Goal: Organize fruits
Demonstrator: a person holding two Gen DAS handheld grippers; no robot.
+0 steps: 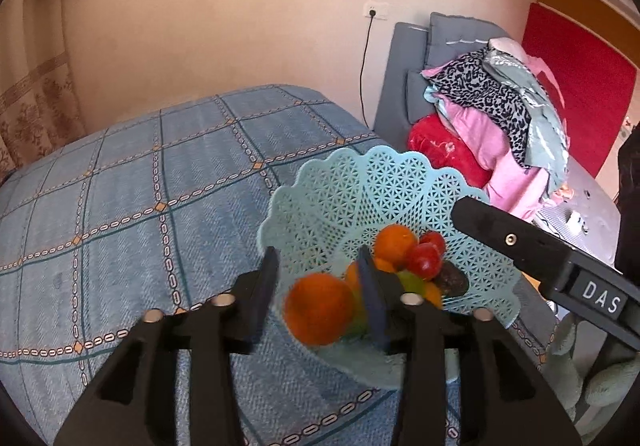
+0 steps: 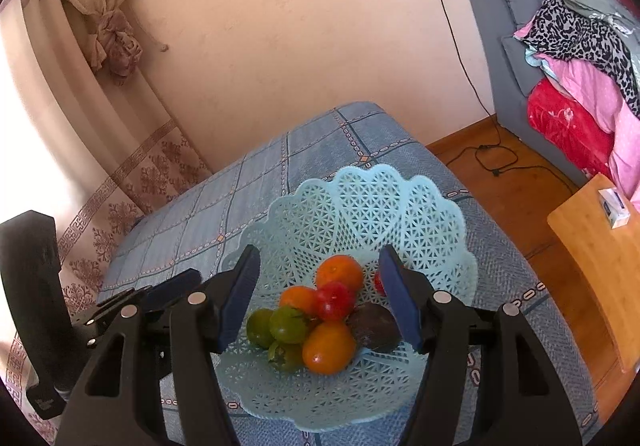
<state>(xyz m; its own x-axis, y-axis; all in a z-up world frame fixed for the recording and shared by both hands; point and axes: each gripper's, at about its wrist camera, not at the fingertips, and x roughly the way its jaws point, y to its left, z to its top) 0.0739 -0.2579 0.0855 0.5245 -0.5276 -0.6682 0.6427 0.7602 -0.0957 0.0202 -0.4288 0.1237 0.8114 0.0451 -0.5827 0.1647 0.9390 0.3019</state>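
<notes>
Holding an orange (image 1: pixel 319 313) between its fingers, the left gripper (image 1: pixel 320 292) sits at the near rim of the pale blue lattice basket (image 1: pixel 344 189), the landmark for everything else. The fruit looks blurred and fills only part of the gap between the jaws, so whether it is firmly clamped or already let go cannot be told for certain; the jaws stand moderately wide.

The right gripper (image 2: pixel 320 296) hovers over the basket's near half with its jaws wide apart and nothing between them.

Just past the fingertips, in the basket's bowl, lies a pile of fruit: an orange-coloured oval fruit (image 2: pixel 329 346) nearest, three green ones (image 2: pixel 288 324) just left of it, a dark purple one (image 2: pixel 374 326) to its right, a red one (image 2: pixel 334 300) in the middle, and two more oranges (image 2: pixel 339 272) toward the basket's far side.

Beyond the basket, the blue checked tablecloth (image 1: pixel 132 181) shows no stray fruit in either view. Judging from this, the sorting seems close to done: most fruit is gathered in the basket, and the orange at the left gripper appears to be the last piece to settle in.
</notes>
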